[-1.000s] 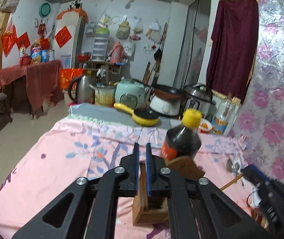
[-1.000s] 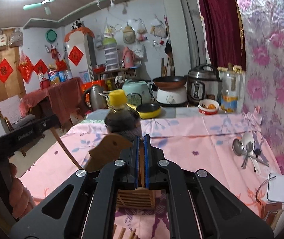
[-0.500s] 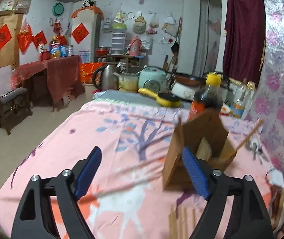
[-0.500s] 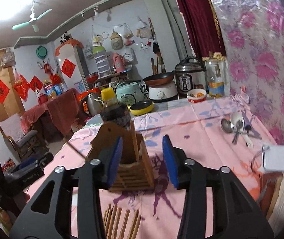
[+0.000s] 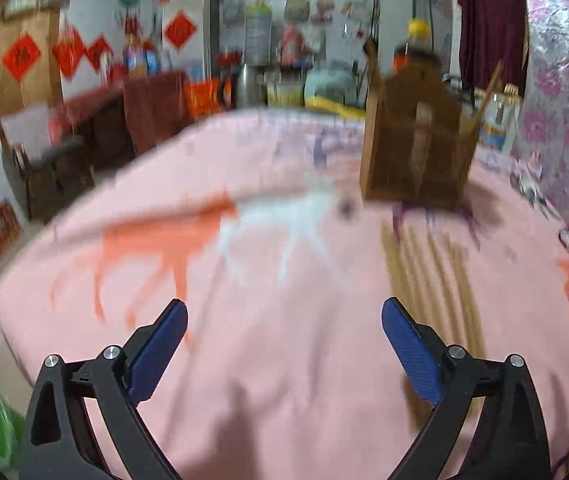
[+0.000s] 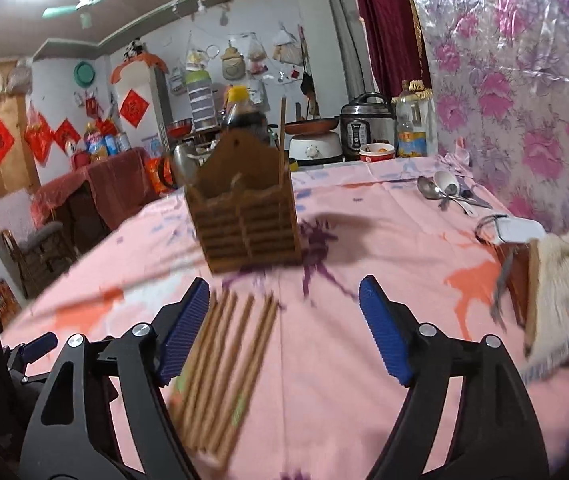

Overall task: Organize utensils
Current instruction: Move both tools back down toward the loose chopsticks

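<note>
So far, done: the wooden holder (image 6: 244, 216) stood upright, one stick inside.
Left: loose chopsticks (image 6: 224, 364) and spoons (image 6: 444, 192) lay on the cloth.
Grippers: left gripper (image 5: 284, 344) and right gripper (image 6: 284, 328) were opening, nothing between them.

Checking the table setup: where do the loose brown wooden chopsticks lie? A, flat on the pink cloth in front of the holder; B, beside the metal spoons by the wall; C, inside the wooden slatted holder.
A: the loose brown wooden chopsticks lie flat on the pink cloth, nearer the camera than the wooden slatted holder.
</note>
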Demonstrator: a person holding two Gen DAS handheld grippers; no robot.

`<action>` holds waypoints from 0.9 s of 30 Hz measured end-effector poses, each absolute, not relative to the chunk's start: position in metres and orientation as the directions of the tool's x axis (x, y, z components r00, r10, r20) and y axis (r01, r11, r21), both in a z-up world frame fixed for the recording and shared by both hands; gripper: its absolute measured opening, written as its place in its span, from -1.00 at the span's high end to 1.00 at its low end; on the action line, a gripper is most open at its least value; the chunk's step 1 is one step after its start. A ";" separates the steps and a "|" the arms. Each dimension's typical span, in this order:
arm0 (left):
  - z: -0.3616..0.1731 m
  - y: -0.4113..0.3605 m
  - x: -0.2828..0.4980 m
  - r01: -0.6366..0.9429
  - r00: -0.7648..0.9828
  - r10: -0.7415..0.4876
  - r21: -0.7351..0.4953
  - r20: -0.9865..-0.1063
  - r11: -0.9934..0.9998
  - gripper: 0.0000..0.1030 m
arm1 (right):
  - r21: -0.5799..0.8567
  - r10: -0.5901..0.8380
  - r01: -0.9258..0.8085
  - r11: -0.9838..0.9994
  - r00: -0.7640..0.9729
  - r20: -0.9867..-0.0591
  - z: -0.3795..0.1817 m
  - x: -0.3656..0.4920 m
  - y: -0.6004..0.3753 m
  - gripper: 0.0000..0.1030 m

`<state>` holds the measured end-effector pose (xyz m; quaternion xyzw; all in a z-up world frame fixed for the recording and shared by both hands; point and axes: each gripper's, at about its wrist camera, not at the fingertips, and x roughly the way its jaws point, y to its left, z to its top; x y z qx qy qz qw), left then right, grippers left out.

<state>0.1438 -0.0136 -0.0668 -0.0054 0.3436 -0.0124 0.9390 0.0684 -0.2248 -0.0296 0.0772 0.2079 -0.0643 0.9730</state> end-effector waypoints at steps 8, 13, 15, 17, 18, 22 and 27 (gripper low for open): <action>-0.087 -0.016 0.123 0.039 0.756 0.008 0.058 -0.654 0.998 -0.86 | -0.021 -0.095 0.097 0.995 0.867 -0.490 -0.070 0.046 -0.207 -0.47; -0.087 -0.020 0.124 0.046 0.755 0.009 0.067 -0.655 0.997 -0.86 | -0.013 -0.085 0.091 0.996 0.855 -0.511 -0.075 0.048 -0.210 -0.47; -0.089 -0.020 0.125 0.042 0.754 0.015 0.071 -0.657 0.997 -0.86 | -0.021 -0.084 0.085 0.996 0.849 -0.523 -0.079 0.050 -0.208 -0.47; -0.090 -0.017 0.128 0.031 0.753 0.025 0.074 -0.657 0.997 -0.86 | -0.025 -0.082 0.081 0.996 0.844 -0.530 -0.081 0.051 -0.206 -0.47; -0.090 -0.016 0.128 0.024 0.753 0.031 0.073 -0.658 0.997 -0.86 | -0.027 -0.080 0.078 0.997 0.842 -0.533 -0.082 0.051 -0.205 -0.47; -0.096 -0.001 0.138 -0.013 0.722 0.032 0.033 -0.691 0.999 -0.86 | -0.034 -0.075 0.067 0.997 0.831 -0.551 -0.086 0.053 -0.203 -0.47; -0.100 0.008 0.143 -0.034 0.700 0.030 0.008 -0.714 0.999 -0.86 | -0.051 -0.059 0.036 0.998 0.814 -0.578 -0.091 0.054 -0.198 -0.47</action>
